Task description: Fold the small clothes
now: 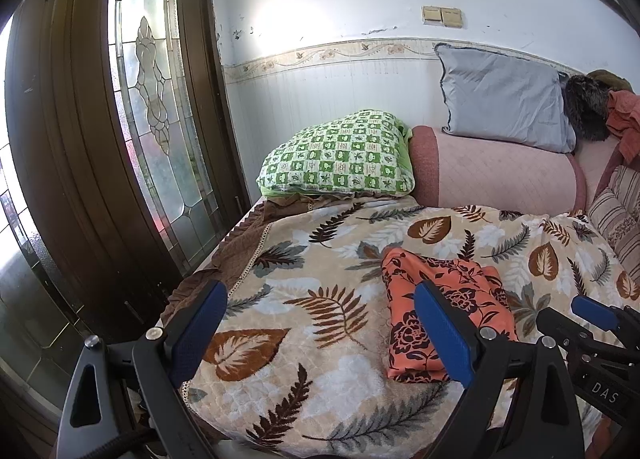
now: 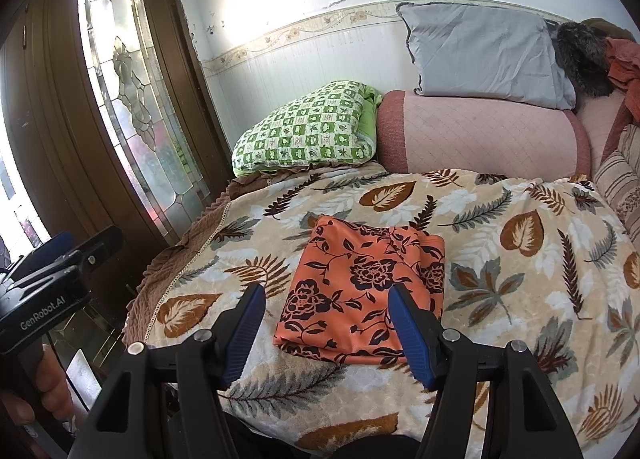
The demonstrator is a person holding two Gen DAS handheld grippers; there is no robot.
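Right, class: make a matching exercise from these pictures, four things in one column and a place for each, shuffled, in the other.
Things:
1. orange floral cloth
2. green checked pillow
3. grey cushion
4. glass door

Places:
A. on top of the pink bolster, against the wall
B. far left, beside the bed
C. folded on the leaf blanket, in front of both grippers
D. at the head of the bed, left of the pink bolster

Pairs: 1-C, 2-D, 3-A, 4-B
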